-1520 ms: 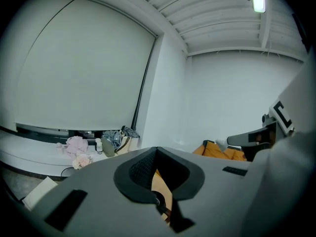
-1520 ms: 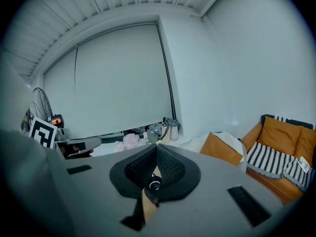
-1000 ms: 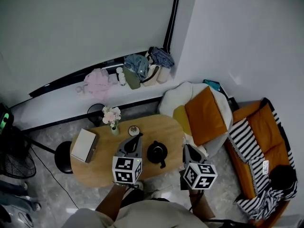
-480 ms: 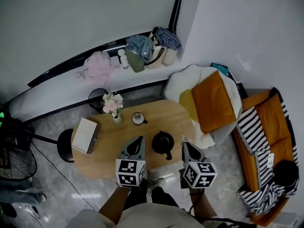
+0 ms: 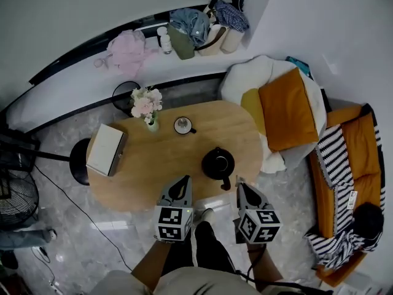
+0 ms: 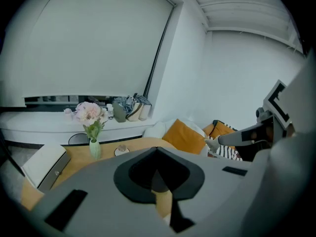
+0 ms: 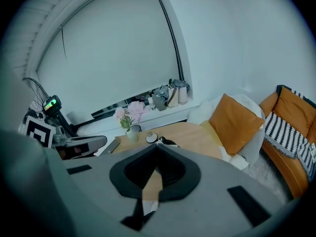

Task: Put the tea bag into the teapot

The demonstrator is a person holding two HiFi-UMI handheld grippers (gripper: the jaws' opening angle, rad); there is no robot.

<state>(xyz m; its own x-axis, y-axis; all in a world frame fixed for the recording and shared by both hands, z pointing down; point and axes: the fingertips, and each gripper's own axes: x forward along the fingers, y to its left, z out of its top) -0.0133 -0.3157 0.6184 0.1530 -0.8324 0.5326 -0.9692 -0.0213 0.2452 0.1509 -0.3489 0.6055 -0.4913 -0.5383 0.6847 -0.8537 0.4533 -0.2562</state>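
Note:
A black teapot point(image 5: 218, 163) with its lid on stands at the near right of the oval wooden table point(image 5: 153, 165). A small cup on a saucer point(image 5: 183, 125) sits farther back. I cannot make out a tea bag in any view. My left gripper point(image 5: 183, 180) hovers over the table's near edge, left of the teapot, with its jaws shut and empty. My right gripper point(image 5: 239, 182) hangs just off the near edge, right of the teapot's handle, also shut and empty. In the right gripper view only the teapot's top point(image 7: 167, 142) shows above the jaws.
A vase of pink flowers point(image 5: 147, 107) and a white box point(image 5: 105, 150) occupy the table's left half. A white chair with an orange cushion point(image 5: 288, 106) stands at the right, a round black stool point(image 5: 78, 161) at the left. A clothes-strewn ledge point(image 5: 178, 32) runs behind.
Both grippers have drawn back from over the table toward its near edge. The left one has left the cup's side. The head view now shows more floor. Both stay shut.

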